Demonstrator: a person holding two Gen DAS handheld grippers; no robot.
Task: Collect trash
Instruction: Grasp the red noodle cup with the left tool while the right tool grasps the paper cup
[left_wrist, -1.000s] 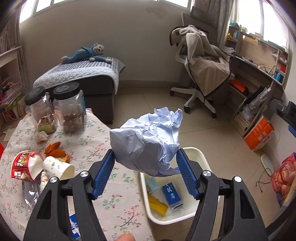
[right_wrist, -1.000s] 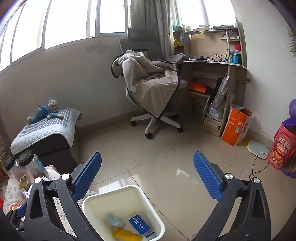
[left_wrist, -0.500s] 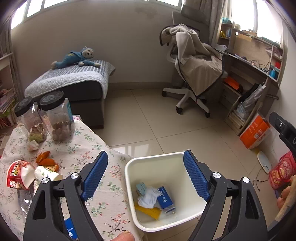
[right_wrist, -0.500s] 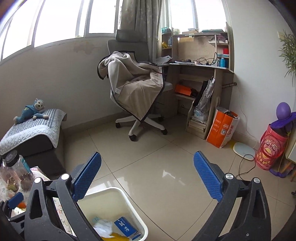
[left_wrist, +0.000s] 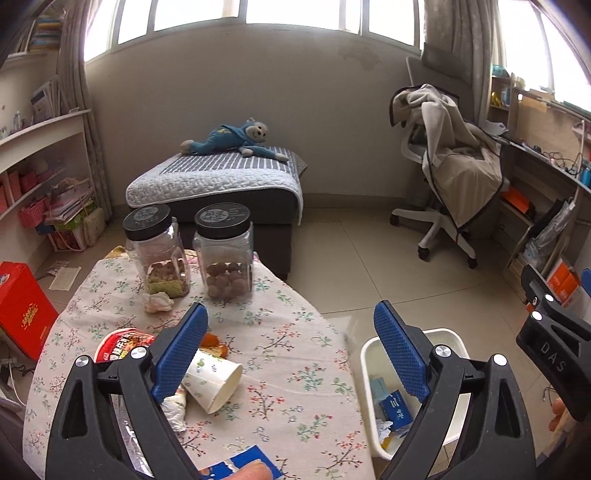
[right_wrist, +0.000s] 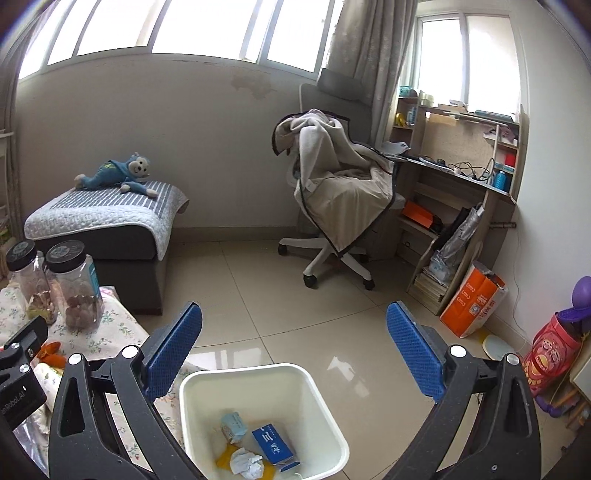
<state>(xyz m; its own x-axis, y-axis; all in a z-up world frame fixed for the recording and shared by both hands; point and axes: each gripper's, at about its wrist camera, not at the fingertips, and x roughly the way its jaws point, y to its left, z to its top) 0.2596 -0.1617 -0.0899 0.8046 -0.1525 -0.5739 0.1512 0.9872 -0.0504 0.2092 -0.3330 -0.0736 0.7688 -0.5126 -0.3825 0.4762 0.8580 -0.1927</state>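
One crumpled paper ball (right_wrist: 245, 463) now down in bin (right_wrist: 332, 417); left gripper (left_wrist: 291, 345) just widened, empty, swung back over table edge (left_wrist: 332, 332) toward paper cup (left_wrist: 214, 380), probably next; right gripper (right_wrist: 295, 345) agape, empty.

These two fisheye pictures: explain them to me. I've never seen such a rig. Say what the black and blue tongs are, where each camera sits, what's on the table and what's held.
No robot here: a person carries a two-finger gripper in each hand, and a camera on each one looks forward along its blue fingers.

In the left wrist view the left gripper hangs over a table with a flowered cloth. On it lie a paper cup on its side, a red snack wrapper, a tissue and two jars. The jaws have just been opening and nothing is between them.

In the right wrist view the right gripper hovers above a white bin on the floor beside the table. It is open and empty too. The bin already holds a crumpled paper and small boxes.
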